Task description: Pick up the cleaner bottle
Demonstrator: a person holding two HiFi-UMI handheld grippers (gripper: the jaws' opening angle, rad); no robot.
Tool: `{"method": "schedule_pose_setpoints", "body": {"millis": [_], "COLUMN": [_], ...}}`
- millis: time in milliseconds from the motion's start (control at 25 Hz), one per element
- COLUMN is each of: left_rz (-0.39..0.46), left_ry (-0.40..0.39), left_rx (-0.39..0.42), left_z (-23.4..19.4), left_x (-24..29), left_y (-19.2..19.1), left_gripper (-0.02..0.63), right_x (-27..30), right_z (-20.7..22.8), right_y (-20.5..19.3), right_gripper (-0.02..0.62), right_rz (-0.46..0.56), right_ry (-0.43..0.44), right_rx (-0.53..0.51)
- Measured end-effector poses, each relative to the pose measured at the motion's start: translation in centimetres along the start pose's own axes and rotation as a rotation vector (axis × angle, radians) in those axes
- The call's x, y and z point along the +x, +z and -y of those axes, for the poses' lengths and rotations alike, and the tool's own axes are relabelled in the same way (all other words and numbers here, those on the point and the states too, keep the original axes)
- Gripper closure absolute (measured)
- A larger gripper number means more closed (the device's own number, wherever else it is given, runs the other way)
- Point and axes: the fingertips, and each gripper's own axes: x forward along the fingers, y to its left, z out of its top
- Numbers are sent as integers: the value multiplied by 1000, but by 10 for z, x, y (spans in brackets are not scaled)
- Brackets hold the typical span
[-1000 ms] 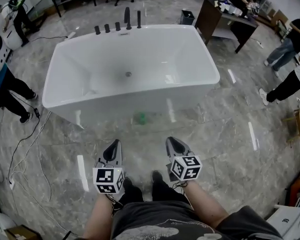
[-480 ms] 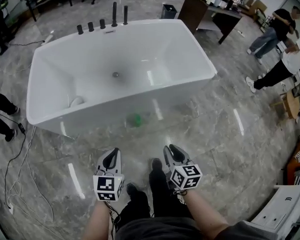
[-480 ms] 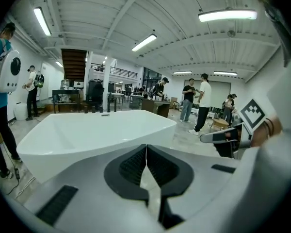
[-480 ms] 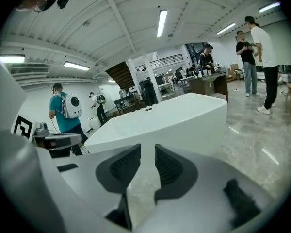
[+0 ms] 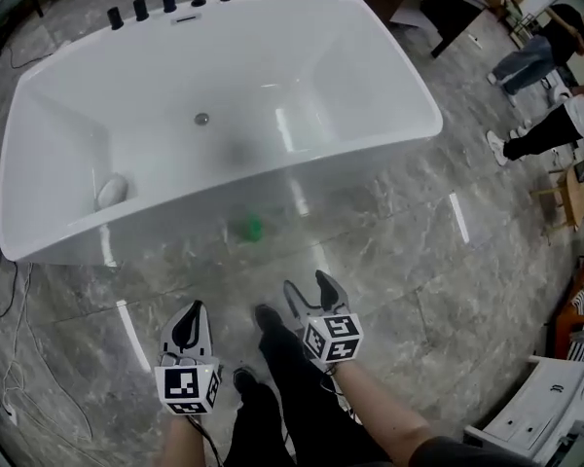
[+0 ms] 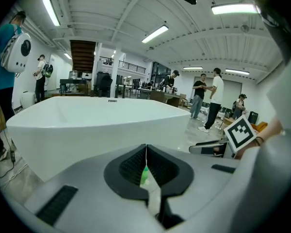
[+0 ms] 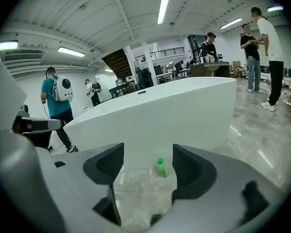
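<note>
The cleaner bottle [image 5: 250,228] is small and green and stands on the grey marble floor against the front wall of the white bathtub [image 5: 389,149]. My left gripper [image 5: 192,311] is low at the bottom left with its jaws shut. In the left gripper view only a sliver of the bottle [image 6: 144,174] shows past the shut left gripper [image 6: 146,154]. My right gripper [image 5: 308,285] is short of the bottle with its jaws opening and nothing between them. In the right gripper view the bottle [image 7: 161,168] stands far ahead of the right gripper [image 7: 148,166], framed by its jaws.
A pale rounded object [image 5: 111,191] lies inside the tub at its left end. Black taps [image 5: 141,8] line the far rim. My own legs and shoes [image 5: 269,321] stand between the grippers. Cables [image 5: 5,353] trail at the left. People [image 5: 550,129] and a desk [image 5: 448,8] are at the right.
Both grippers have dropped lower and the view has moved in toward the tub. The right jaws, shut before, now stand apart. The left jaws stayed shut.
</note>
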Motion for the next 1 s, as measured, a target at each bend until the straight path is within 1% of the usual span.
{"method": "schedule_pose_setpoints", "body": {"millis": [120,200,280,400,520,720,880,1000], "left_rz": [-25,-40,-55,-63,-60,-26,23,52], "left_ry": [29,42,51,52,35,19,-2,5], "left_rx": [5,2,-10,-20,-26,-25,-40,-39], "left_z": [-18,-29,-39,-51,-62,-92,-117,-135], "left_x": [46,73,97,124,149,193,227,250], "left_y": [-23,-39,-57,-83,-110,-154,-184,-207], "left_gripper": [591,591,591,591,591,591,591,591], "right_x": [45,72,95,125,154,211,258,291], "right_z": [15,26,37,51,63,74,72,74], "right_y": [-12,-23,-37,-57,-83,-132,-170,-192], "right_gripper": [299,299,299,301,302,309,321,321], "right_rz": [2,-14,-34,-35,-30,-20,-2,16], "right_ry": [-2,-14,-30,-48,-57,-47,-10,13], "right_rx": [6,6,-16,-41,-45,-85,-111,-114]}}
